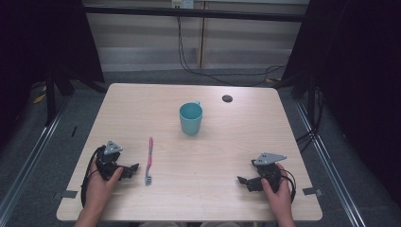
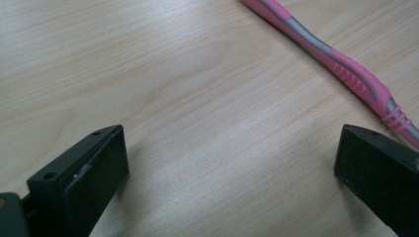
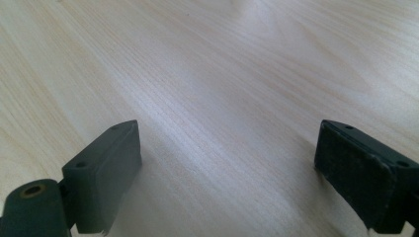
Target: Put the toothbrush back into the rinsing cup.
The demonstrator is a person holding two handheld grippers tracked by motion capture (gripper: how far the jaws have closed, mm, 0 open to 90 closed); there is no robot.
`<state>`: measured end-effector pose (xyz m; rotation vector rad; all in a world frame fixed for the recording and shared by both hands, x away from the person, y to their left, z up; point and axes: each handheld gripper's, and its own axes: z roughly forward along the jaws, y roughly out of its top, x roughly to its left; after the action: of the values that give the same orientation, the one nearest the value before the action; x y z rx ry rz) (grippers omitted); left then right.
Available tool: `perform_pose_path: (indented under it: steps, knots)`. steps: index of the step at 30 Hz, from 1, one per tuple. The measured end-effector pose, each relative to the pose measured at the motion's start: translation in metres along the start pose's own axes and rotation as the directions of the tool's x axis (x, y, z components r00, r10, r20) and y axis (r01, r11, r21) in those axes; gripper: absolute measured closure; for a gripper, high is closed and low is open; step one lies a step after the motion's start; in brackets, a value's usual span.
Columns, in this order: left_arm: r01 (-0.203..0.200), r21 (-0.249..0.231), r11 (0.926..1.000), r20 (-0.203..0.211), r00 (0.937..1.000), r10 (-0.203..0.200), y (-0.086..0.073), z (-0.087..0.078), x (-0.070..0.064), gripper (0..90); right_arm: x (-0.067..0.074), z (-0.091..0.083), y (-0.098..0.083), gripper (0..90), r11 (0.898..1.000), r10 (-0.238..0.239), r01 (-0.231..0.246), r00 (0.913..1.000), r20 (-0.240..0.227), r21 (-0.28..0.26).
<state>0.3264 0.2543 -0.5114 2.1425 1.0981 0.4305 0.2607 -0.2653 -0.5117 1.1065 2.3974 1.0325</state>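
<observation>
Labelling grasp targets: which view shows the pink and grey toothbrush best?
The high view: the whole pink and grey toothbrush lies flat on the wooden table, bristle end nearest the person. The left gripper view catches part of its handle close up. The right gripper view gives bare tabletop.

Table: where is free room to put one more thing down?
The widest bare patch lies between the toothbrush and the right gripper, in front of the cup. The table's far left corner is also bare. It is tightest between the left gripper and the toothbrush.
</observation>
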Motion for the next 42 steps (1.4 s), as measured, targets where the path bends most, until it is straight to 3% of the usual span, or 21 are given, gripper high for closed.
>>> perform_pose_path:
  steps: [7, 15, 17, 18, 22, 23, 35, 38, 39, 40, 41, 42]
  knots:
    - [-0.001, 0.001, 1.0000, 0.000, 1.0000, 0.001, 0.000, 0.000, 0.000, 0.0, 0.000, 0.000, 0.000, 10.0, 1.000, 0.000, 0.000, 1.0000, 0.000, 0.000]
    - [-0.029, 0.004, 0.9996, 0.027, 0.9992, 0.029, -0.001, -0.002, 0.001, 0.0, 0.000, 0.000, 0.000, 9.9, 1.000, 0.000, 0.000, 1.0000, 0.001, 0.000]
    - [-0.049, 0.025, 0.9985, 0.044, 0.9979, 0.048, 0.000, -0.003, 0.003, 0.2, 0.000, 0.000, 0.000, 9.9, 1.000, 0.000, 0.000, 1.0000, 0.000, 0.000]
    - [-0.045, 0.054, 0.9975, 0.045, 0.9981, 0.043, 0.003, -0.005, 0.003, 1.0, 0.000, 0.000, 0.000, 9.9, 1.000, -0.001, 0.001, 1.0000, 0.000, 0.000]
    - [-0.017, 0.085, 0.9962, 0.053, 0.9985, 0.012, 0.008, -0.009, 0.007, 9.3, 0.000, 0.000, 0.000, 9.9, 1.000, -0.001, 0.001, 1.0000, 0.000, 0.000]
    - [-0.006, 0.108, 0.9941, 0.075, 0.9972, -0.002, 0.012, -0.011, 0.009, 17.2, 0.000, 0.000, 0.000, 9.9, 1.000, -0.001, 0.001, 1.0000, 0.000, 0.000]
    - [0.037, 0.214, 0.9762, 0.105, 0.9926, -0.061, 0.034, -0.007, 0.013, 19.9, 0.000, 0.000, 0.000, 9.9, 1.000, -0.001, 0.001, 1.0000, 0.000, 0.000]
    - [0.052, 0.251, 0.9665, 0.106, 0.9911, -0.081, 0.043, -0.005, 0.013, 21.0, 0.000, 0.000, 0.000, 9.8, 1.000, -0.001, 0.001, 1.0000, 0.000, 0.000]
    - [0.052, 0.251, 0.9665, 0.106, 0.9911, -0.081, 0.043, -0.005, 0.013, 21.0, 0.000, 0.000, 0.000, 9.9, 1.000, -0.002, 0.002, 1.0000, 0.000, 0.000]
    - [0.051, 0.277, 0.9597, 0.106, 0.9909, -0.083, 0.048, -0.004, 0.013, 21.2, 0.000, 0.000, 0.000, 9.9, 1.000, -0.001, 0.001, 1.0000, 0.000, 0.000]
    - [0.051, 0.277, 0.9597, 0.106, 0.9909, -0.083, 0.048, -0.004, 0.013, 21.4, 0.000, 0.000, 0.000, 9.9, 1.000, -0.001, 0.001, 1.0000, 0.000, 0.000]
    - [0.049, 0.295, 0.9544, 0.107, 0.9907, -0.084, 0.053, -0.003, 0.014, 22.0, 0.000, 0.000, 0.000, 9.8, 1.000, -0.002, 0.002, 1.0000, 0.000, 0.000]
